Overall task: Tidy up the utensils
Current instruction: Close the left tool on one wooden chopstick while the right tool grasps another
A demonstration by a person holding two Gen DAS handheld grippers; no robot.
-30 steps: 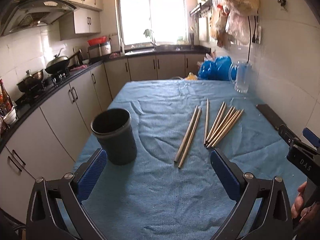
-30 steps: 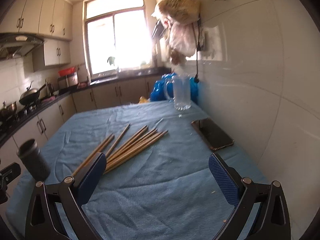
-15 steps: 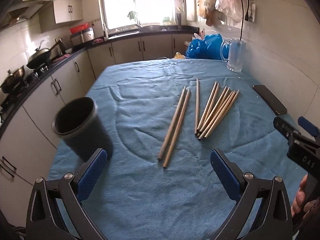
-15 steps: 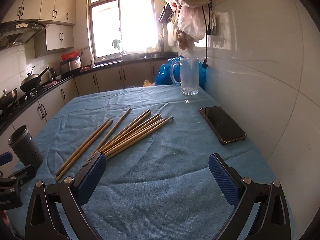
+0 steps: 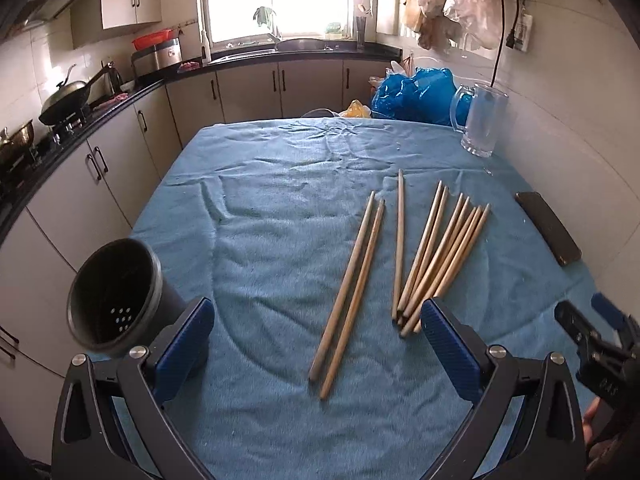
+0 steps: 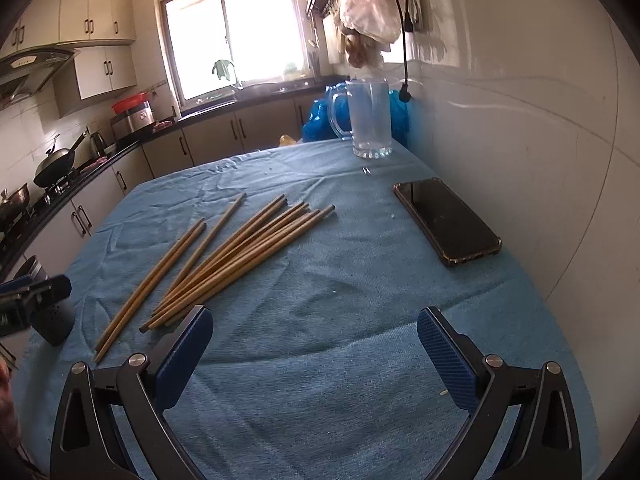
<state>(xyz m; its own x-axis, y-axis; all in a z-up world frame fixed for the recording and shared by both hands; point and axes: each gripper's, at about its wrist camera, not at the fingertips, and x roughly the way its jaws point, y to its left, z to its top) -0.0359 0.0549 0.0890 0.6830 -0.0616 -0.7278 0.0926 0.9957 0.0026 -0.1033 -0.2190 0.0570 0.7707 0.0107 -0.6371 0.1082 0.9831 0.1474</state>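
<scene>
Several wooden chopsticks [image 5: 434,256] lie loose on the blue cloth: a pair [image 5: 352,288] on the left, a single stick [image 5: 399,240], and a bundle on the right. They also show in the right wrist view [image 6: 224,256]. A black perforated holder cup [image 5: 116,296] stands at the near left table corner, partly hidden in the right wrist view [image 6: 52,312]. My left gripper [image 5: 316,348] is open and empty, just short of the pair's near ends. My right gripper [image 6: 314,354] is open and empty over bare cloth, right of the bundle.
A black phone [image 6: 446,220] lies by the tiled wall on the right. A clear glass mug [image 6: 370,120] and a blue plastic bag [image 5: 416,94] stand at the far end. Kitchen counters with a wok [image 5: 64,98] run along the left, across a gap.
Both grippers have moved forward and lower toward the chopsticks. In the left wrist view the cup has slid to the lower left and the pair now lies between the fingers.
</scene>
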